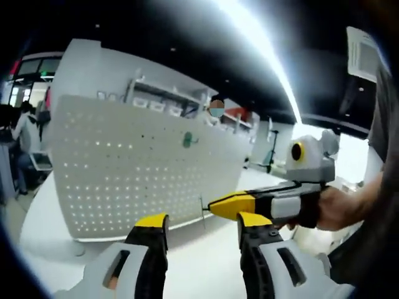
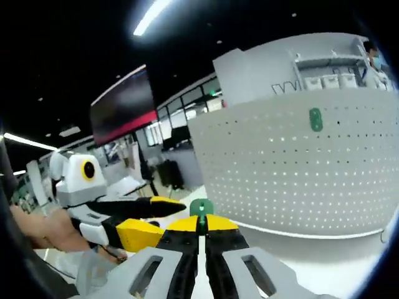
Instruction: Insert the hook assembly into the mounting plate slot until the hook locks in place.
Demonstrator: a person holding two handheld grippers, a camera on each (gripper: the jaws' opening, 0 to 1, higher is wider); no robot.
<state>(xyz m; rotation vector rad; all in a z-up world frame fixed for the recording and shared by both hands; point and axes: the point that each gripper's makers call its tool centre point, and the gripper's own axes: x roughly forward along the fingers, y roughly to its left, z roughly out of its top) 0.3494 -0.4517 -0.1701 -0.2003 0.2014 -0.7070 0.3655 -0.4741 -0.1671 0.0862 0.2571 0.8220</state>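
The green hook (image 2: 201, 208) is mostly hidden between the right gripper (image 2: 201, 232) jaws.

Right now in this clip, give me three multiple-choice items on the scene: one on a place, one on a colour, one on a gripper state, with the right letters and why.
1. Where is the green hook already on the pegboard?
A. High on the perforated panel
B. Lying on the table
C. Between the left gripper's jaws

2. What colour are the gripper jaw tips?
A. Red
B. Yellow
C. Blue

3. How do the right gripper's jaws stand?
A. Wide open, holding nothing
B. Open around the pegboard's edge
C. Shut on a small green hook piece

Answers:
1 A: the mounted green hook sits in the upper part of the white pegboard.
2 B: the left gripper has yellow tips on black fingers.
3 C: in the right gripper view, the right gripper has its jaws together with the green hook piece poking out at the tips.
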